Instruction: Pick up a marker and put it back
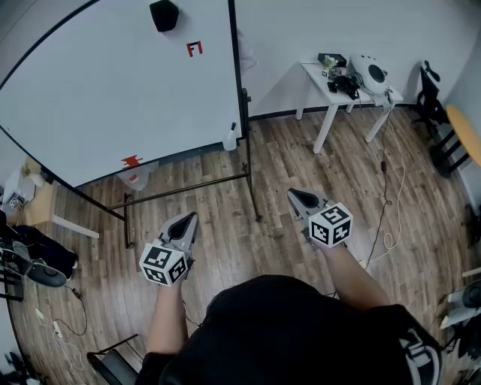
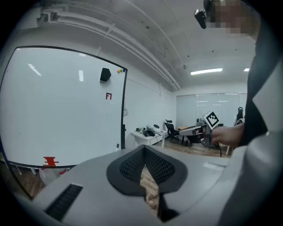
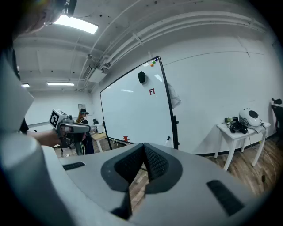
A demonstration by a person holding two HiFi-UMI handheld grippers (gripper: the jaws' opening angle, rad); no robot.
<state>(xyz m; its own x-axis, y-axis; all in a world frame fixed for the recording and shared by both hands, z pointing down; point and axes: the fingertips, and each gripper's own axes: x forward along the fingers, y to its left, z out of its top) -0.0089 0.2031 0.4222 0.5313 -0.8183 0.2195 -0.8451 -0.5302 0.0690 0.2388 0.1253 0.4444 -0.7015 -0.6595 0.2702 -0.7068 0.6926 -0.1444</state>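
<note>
Open room: the brown wood-plank floor (image 1: 301, 162) is bare ahead of both grippers, between the board stand and the table. The big white whiteboard on a black frame (image 1: 113, 83) fills the upper left. Its right post and floor rail run down to just ahead of, and between, the two grippers. The small white rectangular table (image 1: 314, 75) stands against the wall at upper right, and a white rounded helmet-like object (image 1: 368, 73) sits on it beside some black gear. A thin white cable (image 1: 391, 188) trails from the table across the floor on the right. The left edge is cluttered. A black chair (image 1: 428, 98) and a round wooden tabletop edge (image 1: 467, 131) hem in the far right. Left gripper (image 1: 192, 218), seen from its own camera (image 2: 144, 148): fingers clenched tip to tip, nothing between them, only floor showing through the gap below the pads. Right gripper (image 1: 293, 194), own camera (image 3: 143, 145): same, closed and empty, touching nothing. Both hang in the air, well apart from the board. A black eraser block (image 1: 164, 15) is stuck high on the board. Marker: can't pick it out for certain. A small red item (image 1: 131, 161) sits at the board's lower edge, too small to identify.
</note>
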